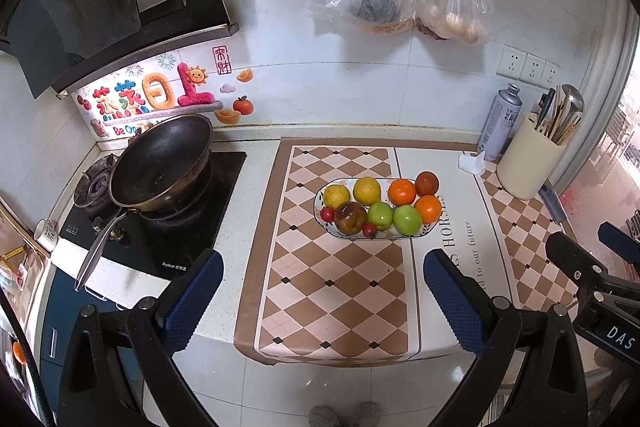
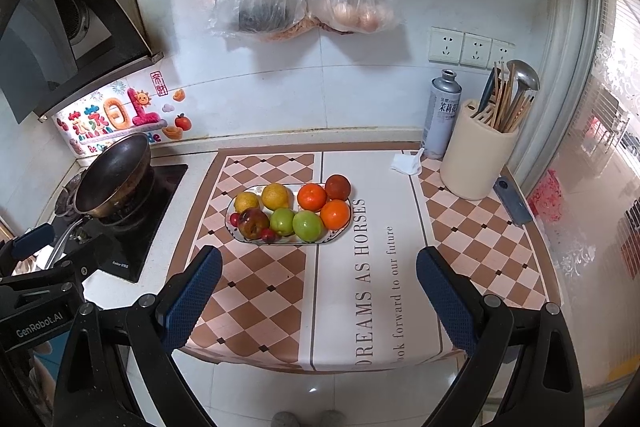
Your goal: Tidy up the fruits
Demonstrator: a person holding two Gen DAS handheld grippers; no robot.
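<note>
We're hanging back with left gripper (image 1: 322, 291) and right gripper (image 2: 318, 289) both wide open and empty, fruit all sitting on the plate (image 2: 234, 229), so we reckon it's either finished or not started, and any next move means reaching far.

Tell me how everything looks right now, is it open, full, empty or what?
Left hand-held gripper: open, holding nothing.
Right hand-held gripper: open, holding nothing.
Fruit plate: full of fruit.
Wok: empty, on the burner.
Utensil holder: upright, holding utensils.
Spray can: upright.
</note>
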